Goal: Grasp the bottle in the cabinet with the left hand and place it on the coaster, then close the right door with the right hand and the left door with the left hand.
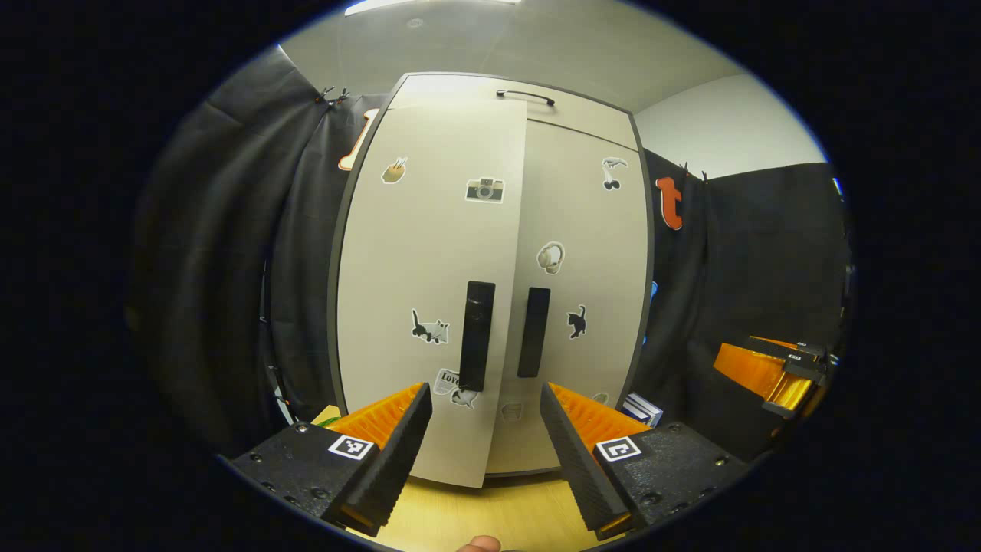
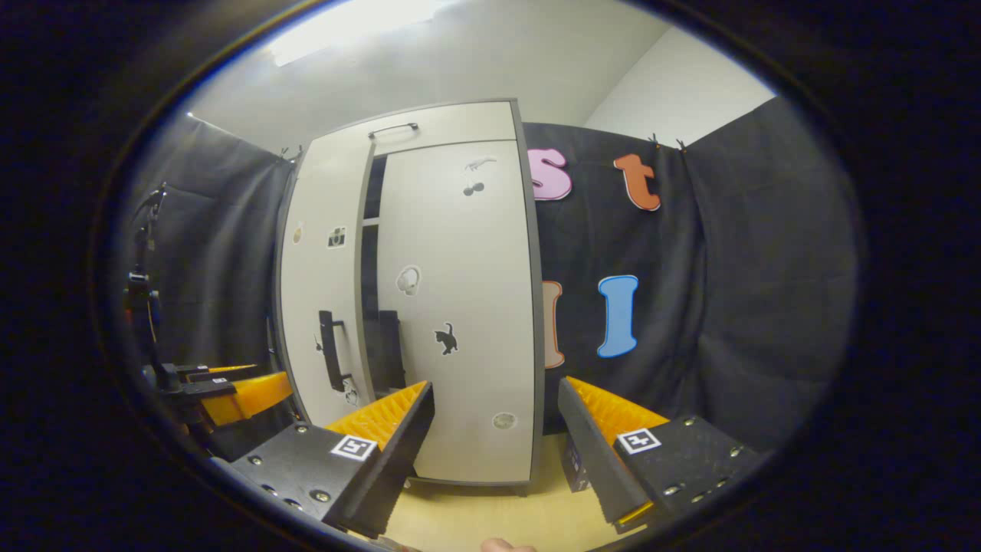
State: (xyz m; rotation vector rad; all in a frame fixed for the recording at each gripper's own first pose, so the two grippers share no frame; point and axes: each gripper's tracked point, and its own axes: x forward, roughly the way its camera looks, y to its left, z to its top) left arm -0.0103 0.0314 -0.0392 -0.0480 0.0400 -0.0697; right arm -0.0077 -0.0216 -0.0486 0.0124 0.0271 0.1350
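Although the right door looks shut, the left door stands ajar before the left hand-held gripper, both hand-held grippers wide and empty, the bottle's place unclear.

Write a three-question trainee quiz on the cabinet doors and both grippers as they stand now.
1. True or false: the cabinet's right door is flush shut while the left door stands slightly ajar.
2. Which sticker sits on the right door? A) camera B) black cat C) tabby cat
3. Fill in: the left gripper faces the left door's handle with its jaws ____.

Key: 1 true (a dark gap shows between the doors in the right gripper view). 2 B. 3 open; the right gripper is open too.
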